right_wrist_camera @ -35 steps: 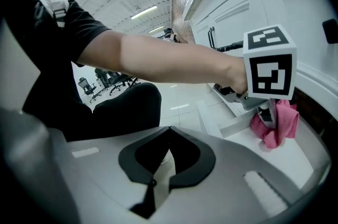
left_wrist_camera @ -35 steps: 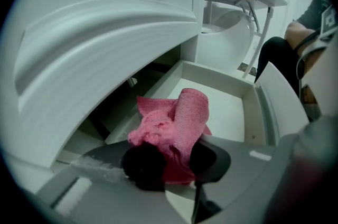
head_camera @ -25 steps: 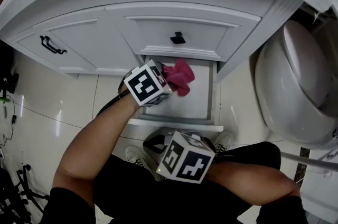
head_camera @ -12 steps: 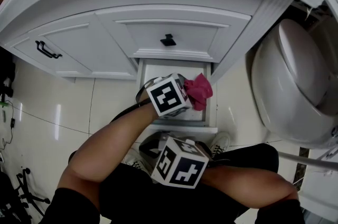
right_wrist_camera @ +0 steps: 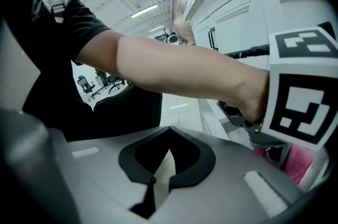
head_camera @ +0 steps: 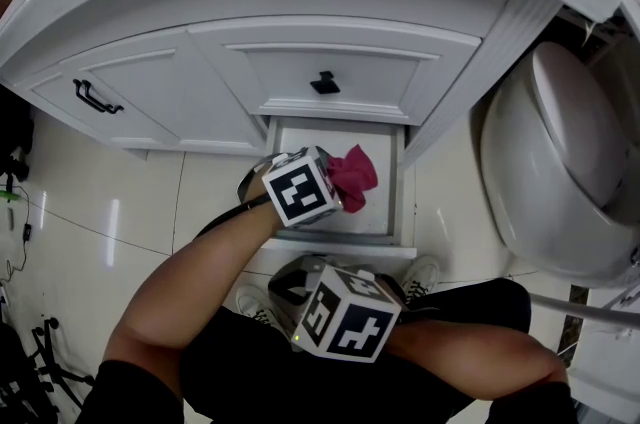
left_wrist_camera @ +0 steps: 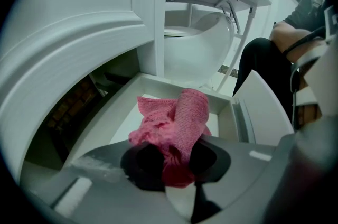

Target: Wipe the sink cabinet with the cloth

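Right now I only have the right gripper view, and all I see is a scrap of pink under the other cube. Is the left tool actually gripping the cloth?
Observer: Yes, the left tool is shut on the pink cloth, which is bunched between its jaws.
Operator: Where is it holding it?
Observer: Over the open bottom drawer. I can't tell whether the cloth touches the drawer floor.
Operator: And above that?
Observer: The upper drawer is closed, with its black knob in plain sight.
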